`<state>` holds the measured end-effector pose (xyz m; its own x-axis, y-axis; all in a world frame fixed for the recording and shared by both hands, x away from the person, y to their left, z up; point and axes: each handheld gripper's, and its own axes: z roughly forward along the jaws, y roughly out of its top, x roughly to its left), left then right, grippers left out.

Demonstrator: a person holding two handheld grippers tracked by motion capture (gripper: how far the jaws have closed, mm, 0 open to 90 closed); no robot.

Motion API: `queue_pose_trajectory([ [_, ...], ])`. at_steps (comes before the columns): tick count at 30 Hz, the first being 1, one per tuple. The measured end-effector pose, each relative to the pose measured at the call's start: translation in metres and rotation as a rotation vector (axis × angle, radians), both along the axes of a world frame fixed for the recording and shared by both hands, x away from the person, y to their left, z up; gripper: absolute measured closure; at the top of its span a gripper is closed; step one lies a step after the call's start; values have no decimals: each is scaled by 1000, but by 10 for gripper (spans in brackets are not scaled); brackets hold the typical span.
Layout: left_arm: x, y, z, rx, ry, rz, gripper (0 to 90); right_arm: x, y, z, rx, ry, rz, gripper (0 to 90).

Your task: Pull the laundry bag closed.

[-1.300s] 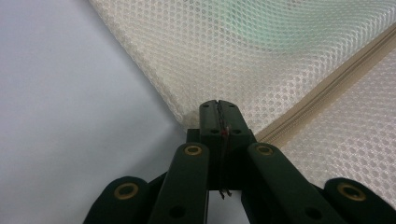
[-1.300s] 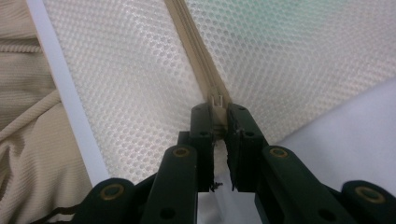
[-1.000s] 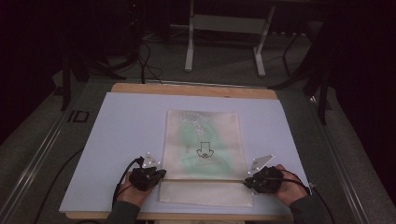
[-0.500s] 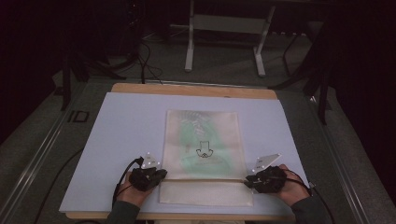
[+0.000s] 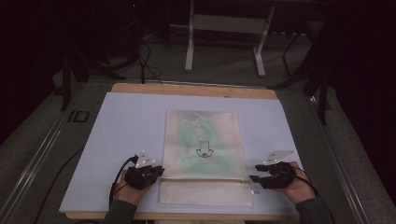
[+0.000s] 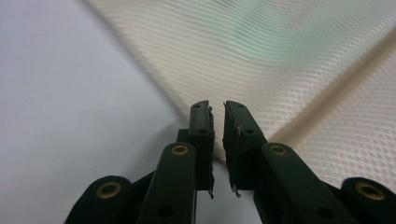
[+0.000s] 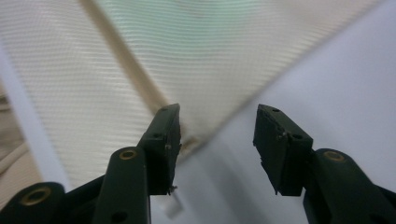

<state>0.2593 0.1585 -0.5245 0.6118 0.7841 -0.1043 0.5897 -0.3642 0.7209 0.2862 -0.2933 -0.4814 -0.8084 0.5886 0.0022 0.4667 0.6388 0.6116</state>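
Bag: a cream mesh zip bag (image 5: 205,158) is lying flat in the middle of the pale worktop (image 5: 121,126), its short flap end toward the person.
Contents: something green (image 5: 196,140) is showing through the mesh; its shape is too blurred to tell.
Print on bag: a small black outline emblem (image 5: 204,150) is sitting near the middle of the bag; any lettering under it is too small to read.
Marking beside worktop: "ID" (image 5: 77,116) is reading on the dark surface at the far left edge.
Left hand-held gripper (image 5: 156,171): resting at the bag's near left edge. Its jaws have just been opening and are standing a narrow gap apart (image 6: 218,119), with the bag's edge just ahead of the tips and nothing pinched.
Right hand-held gripper (image 5: 254,179): lying just beside the bag's near right edge. Its jaws have just been opening and are standing wide apart (image 7: 217,123), the bag's corner ahead of them, pads off the mesh.
Zip line: a cream seam (image 5: 205,179) is crossing the bag between the two grippers.
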Motion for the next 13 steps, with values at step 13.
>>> queue_pose_trajectory([
  [13,6,22,-3,96,-35,225,706,12,-20,-15,18,-38,-167,495],
])
